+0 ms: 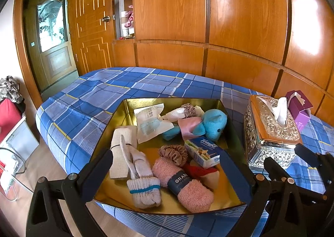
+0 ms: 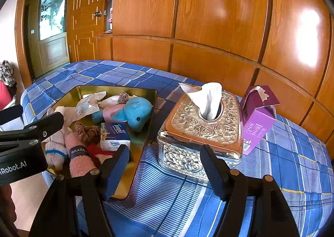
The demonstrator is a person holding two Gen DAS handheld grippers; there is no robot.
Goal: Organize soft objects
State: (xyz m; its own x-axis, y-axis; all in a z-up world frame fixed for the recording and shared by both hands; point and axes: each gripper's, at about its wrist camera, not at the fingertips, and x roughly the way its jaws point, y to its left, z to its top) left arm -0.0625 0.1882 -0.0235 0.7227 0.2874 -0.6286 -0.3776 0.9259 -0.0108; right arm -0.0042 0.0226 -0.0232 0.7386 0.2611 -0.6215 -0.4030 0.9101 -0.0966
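A gold tin tray (image 1: pixel 125 111) (image 2: pixel 149 99) sits on the blue plaid bed. It holds a blue plush toy (image 1: pixel 213 124) (image 2: pixel 136 114), a pink fuzzy sock roll (image 1: pixel 183 184) (image 2: pixel 78 159), white socks (image 1: pixel 142 180), a beige cloth roll (image 1: pixel 121 153), brown scrunchies (image 1: pixel 174 154), a Tempo tissue pack (image 1: pixel 201 151) (image 2: pixel 113 134) and a sealed white packet (image 1: pixel 151 123). My left gripper (image 1: pixel 169 167) is open and empty, its fingers straddling the tray's near side. My right gripper (image 2: pixel 165 166) is open and empty, just before the ornate tissue box (image 2: pixel 200 130).
The silver and orange tissue box (image 1: pixel 269 130) stands right of the tray, with a purple carton (image 1: pixel 299 109) (image 2: pixel 257 120) behind it. Wooden wardrobe panels run behind the bed. The bed's edge and the floor with clutter lie at the left.
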